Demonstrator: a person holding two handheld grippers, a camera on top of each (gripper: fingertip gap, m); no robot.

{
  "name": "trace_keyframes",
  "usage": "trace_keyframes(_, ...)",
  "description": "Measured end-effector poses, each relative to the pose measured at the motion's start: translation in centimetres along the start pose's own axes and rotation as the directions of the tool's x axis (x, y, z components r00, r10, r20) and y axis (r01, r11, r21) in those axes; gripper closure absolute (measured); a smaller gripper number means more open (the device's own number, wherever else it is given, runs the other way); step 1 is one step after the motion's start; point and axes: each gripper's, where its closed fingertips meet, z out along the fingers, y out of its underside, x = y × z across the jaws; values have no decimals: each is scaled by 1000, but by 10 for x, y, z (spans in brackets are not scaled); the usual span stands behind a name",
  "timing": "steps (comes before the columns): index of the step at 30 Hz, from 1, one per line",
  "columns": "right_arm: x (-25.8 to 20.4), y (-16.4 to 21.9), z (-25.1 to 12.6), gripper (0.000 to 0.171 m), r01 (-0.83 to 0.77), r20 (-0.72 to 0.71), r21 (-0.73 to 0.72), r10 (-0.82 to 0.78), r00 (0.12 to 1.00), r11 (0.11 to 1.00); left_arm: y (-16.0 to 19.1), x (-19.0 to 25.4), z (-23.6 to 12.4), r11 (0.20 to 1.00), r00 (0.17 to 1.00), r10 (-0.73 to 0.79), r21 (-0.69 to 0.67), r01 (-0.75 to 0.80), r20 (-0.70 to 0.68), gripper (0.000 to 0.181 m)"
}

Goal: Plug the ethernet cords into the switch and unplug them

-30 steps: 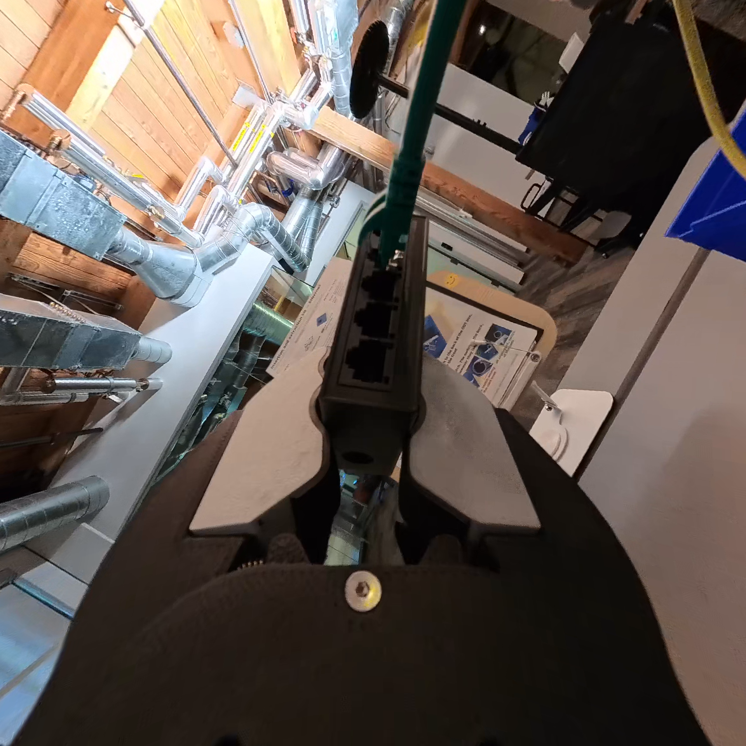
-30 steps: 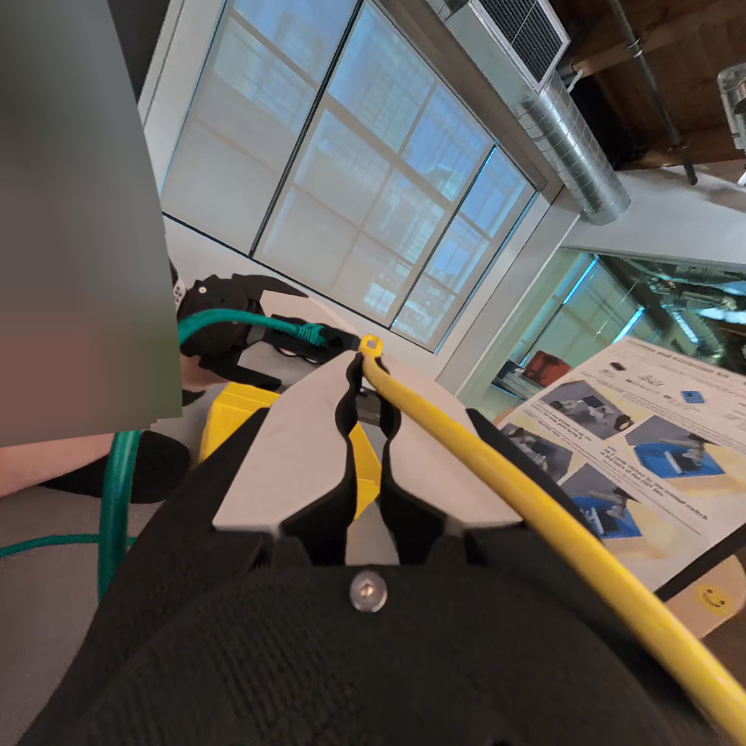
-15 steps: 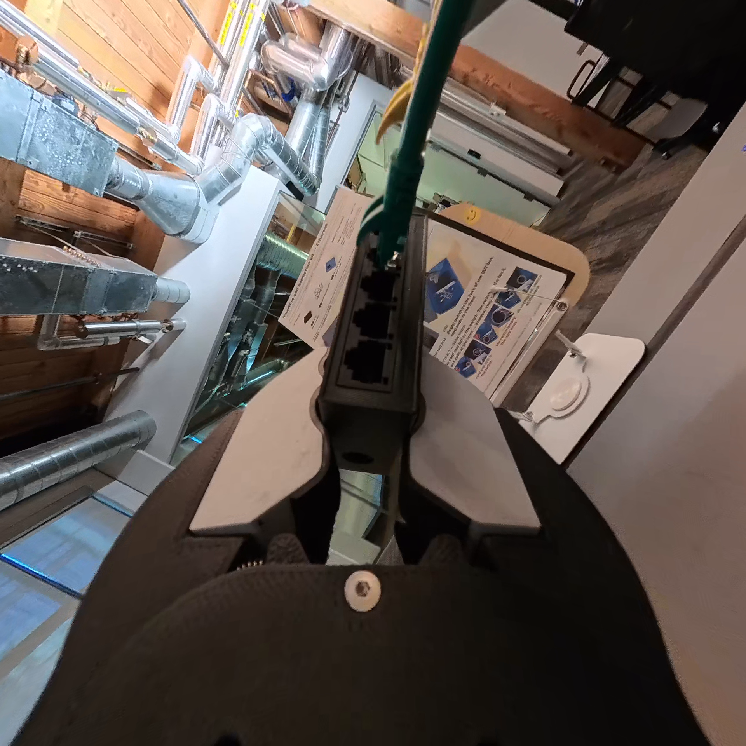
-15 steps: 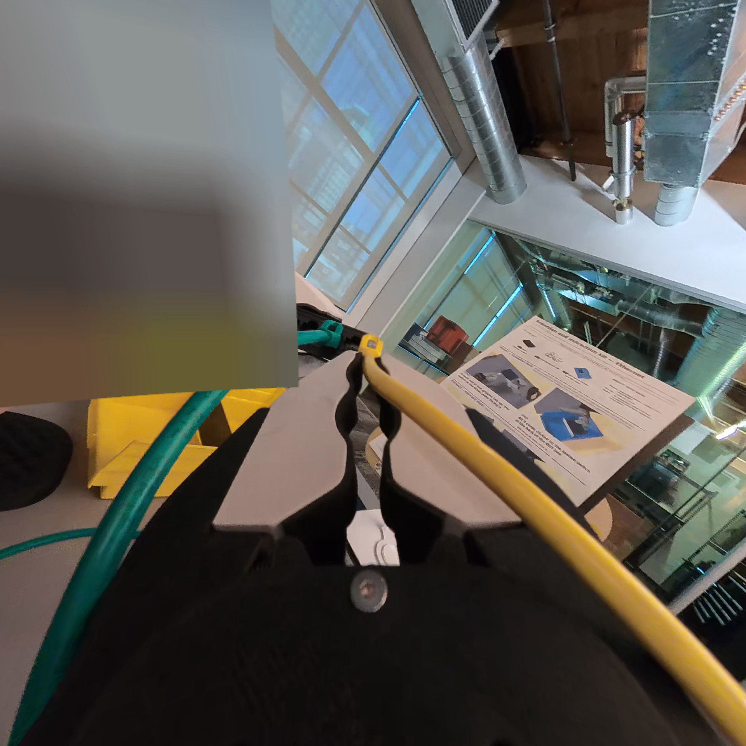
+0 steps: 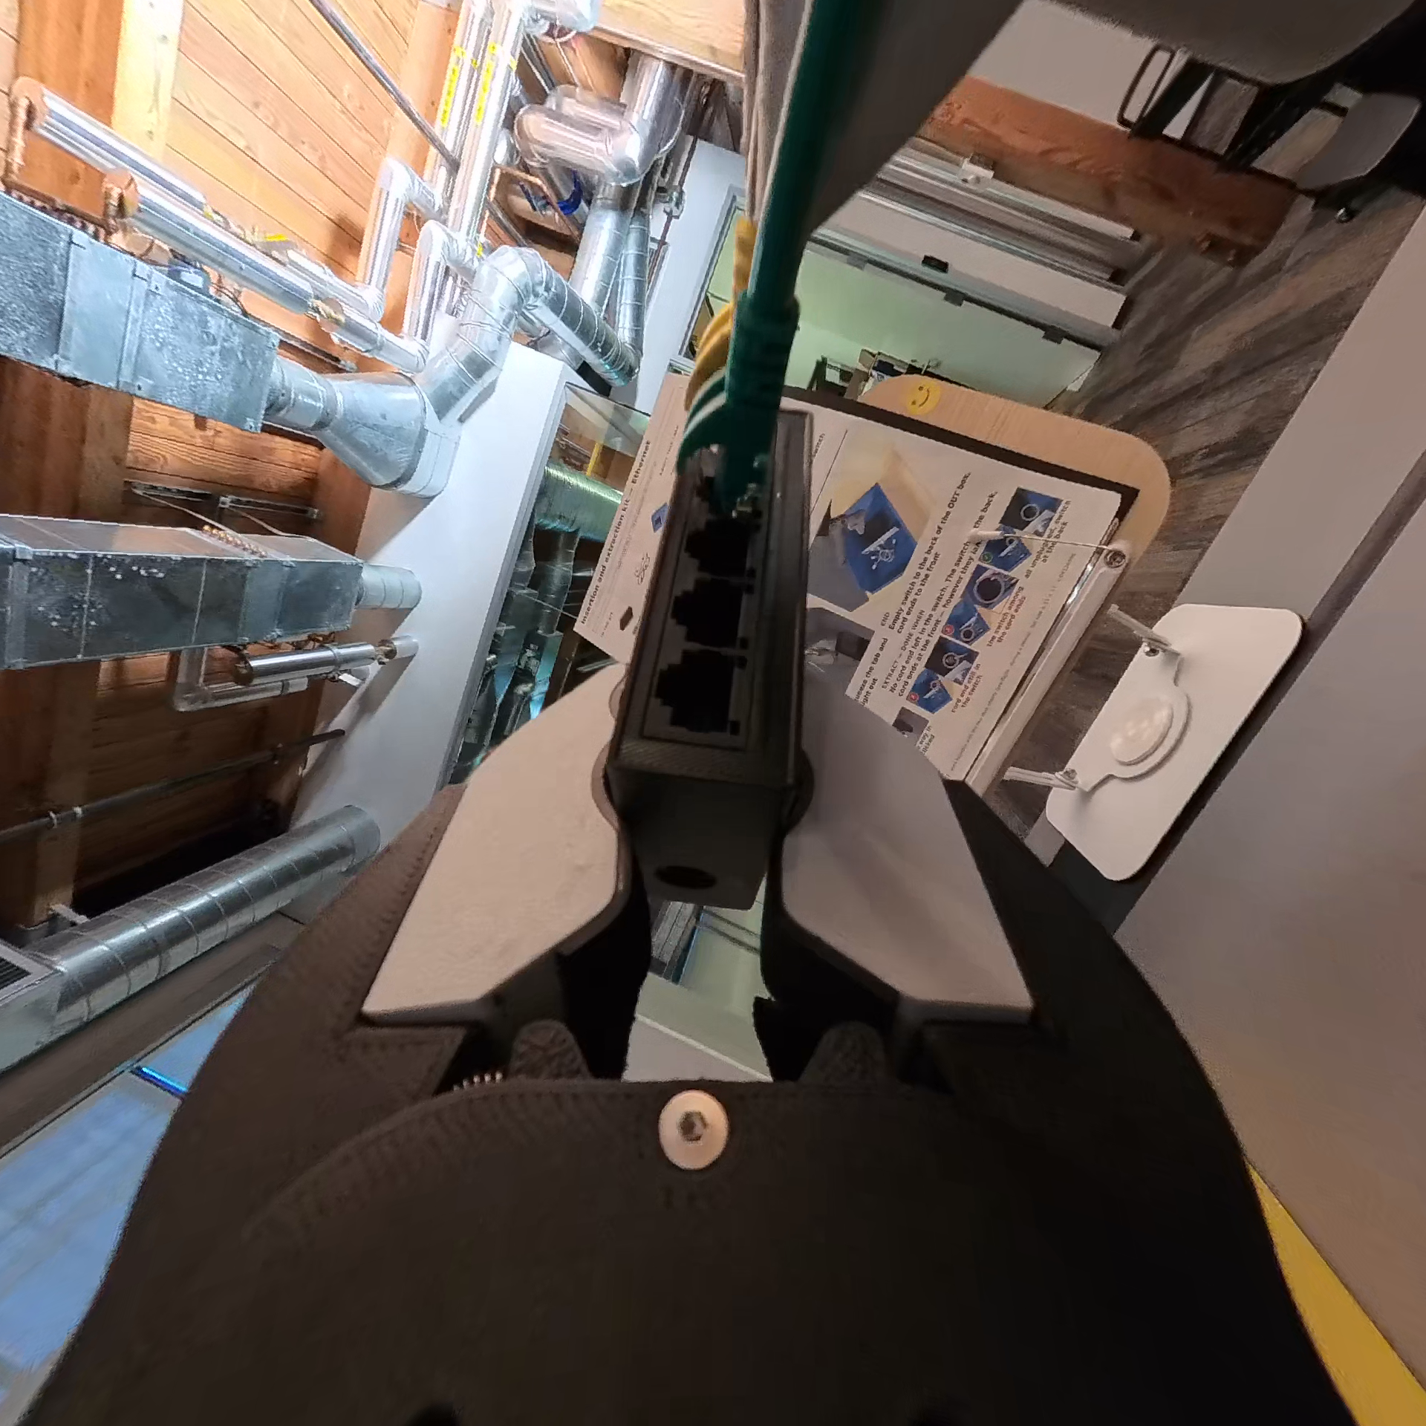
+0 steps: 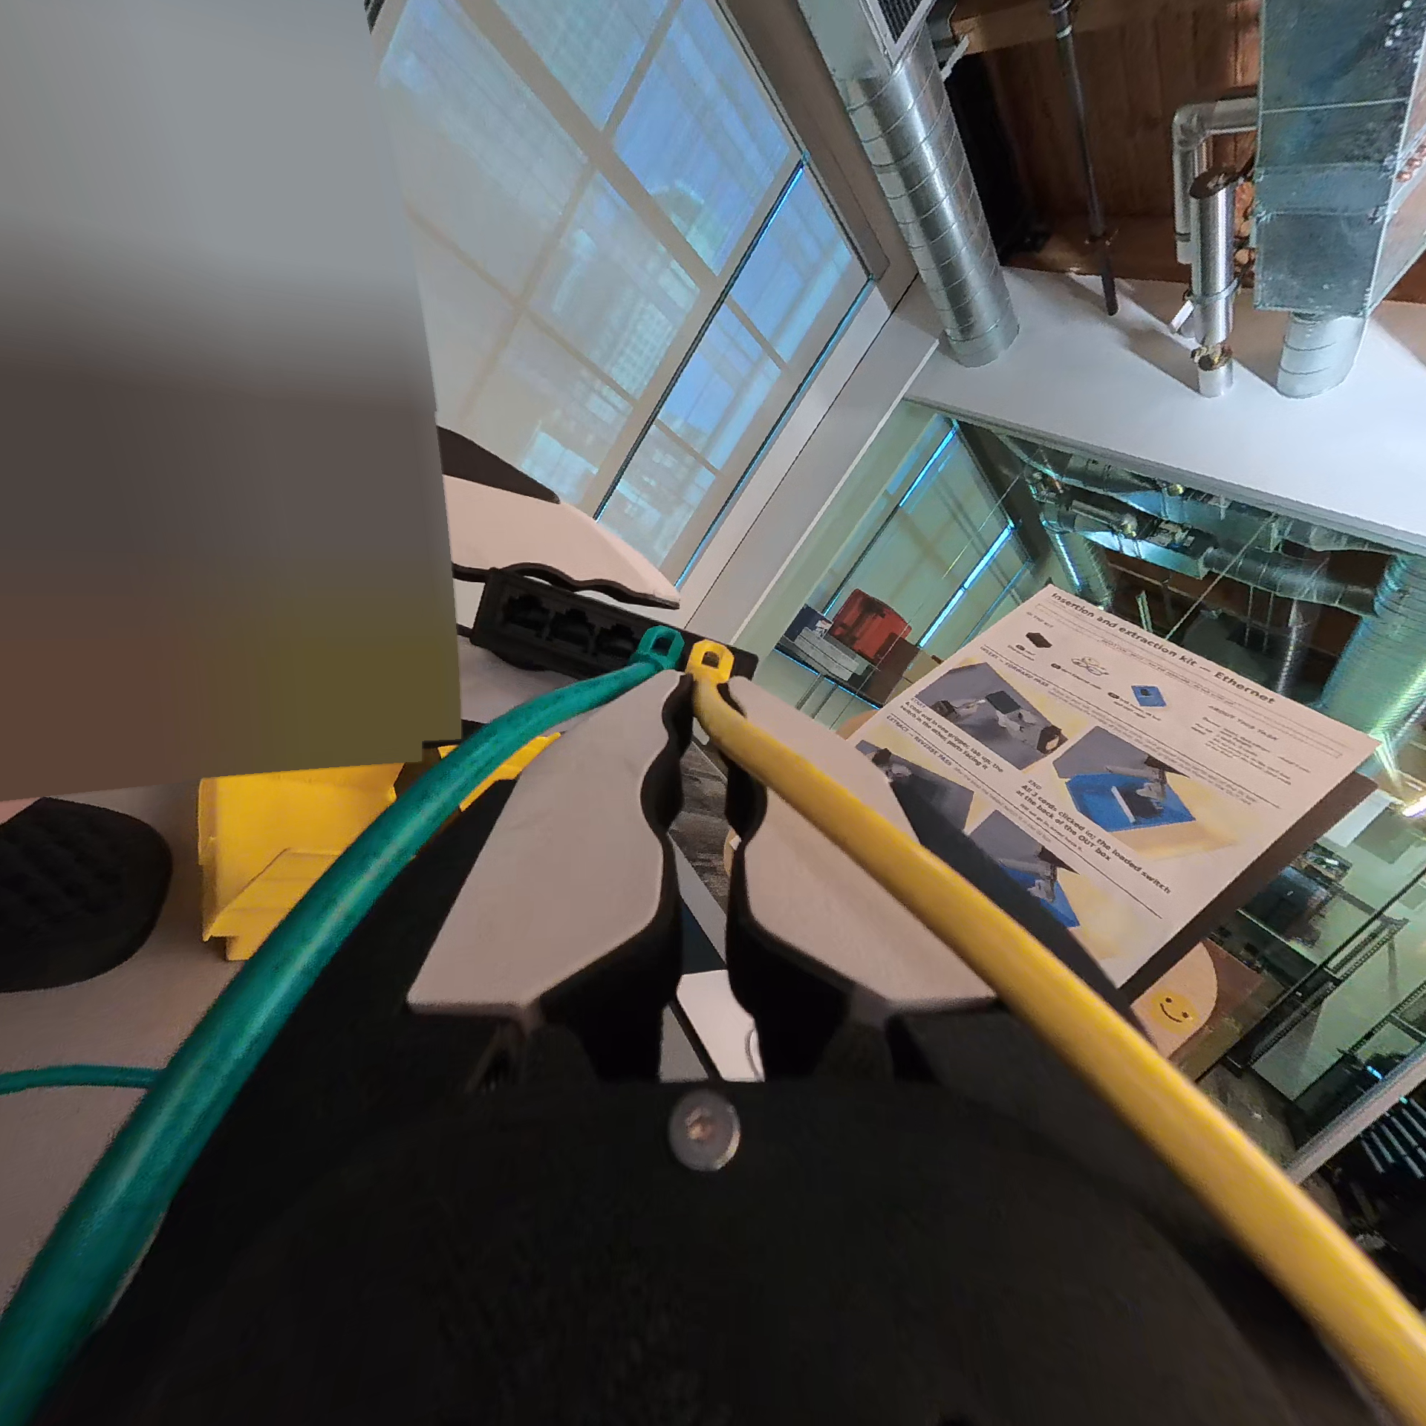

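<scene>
right wrist view: yellow cord (image 6: 887,833) at switch (image 6: 571,629)

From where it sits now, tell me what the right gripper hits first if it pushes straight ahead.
Most likely the black switch. The right gripper, shut on the yellow cord, has its plug at the switch face, beside the green cord. Whether the plug already touches is unclear.

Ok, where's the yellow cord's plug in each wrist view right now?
Left wrist view: yellow plug peeks out upper centre, behind the green plug at the far end of the switch.
Right wrist view: centre, at the right hand-held gripper tips, beside the green plug.
Shared landmark: the instruction sheet.
</scene>
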Motion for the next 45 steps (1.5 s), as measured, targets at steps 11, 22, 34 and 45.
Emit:
trace_keyframes(11,-2,-16,-9,166,103,-38,88,-100,994,991,-14,-7,-5,994,995,-93,64,92,22,150)
trace_keyframes(22,-14,-38,-20,165,274,-144,191,-249,958,943,-33,-20,-21,959,973,-232,168,228,4,142)
trace_keyframes(34,-20,-54,-32,165,412,-248,241,-355,901,879,-59,-22,-39,877,907,-384,241,416,-170,106)
trace_keyframes(45,-21,-61,-39,166,460,-291,260,-385,876,849,-58,-48,-56,337,348,-708,138,931,-615,82)
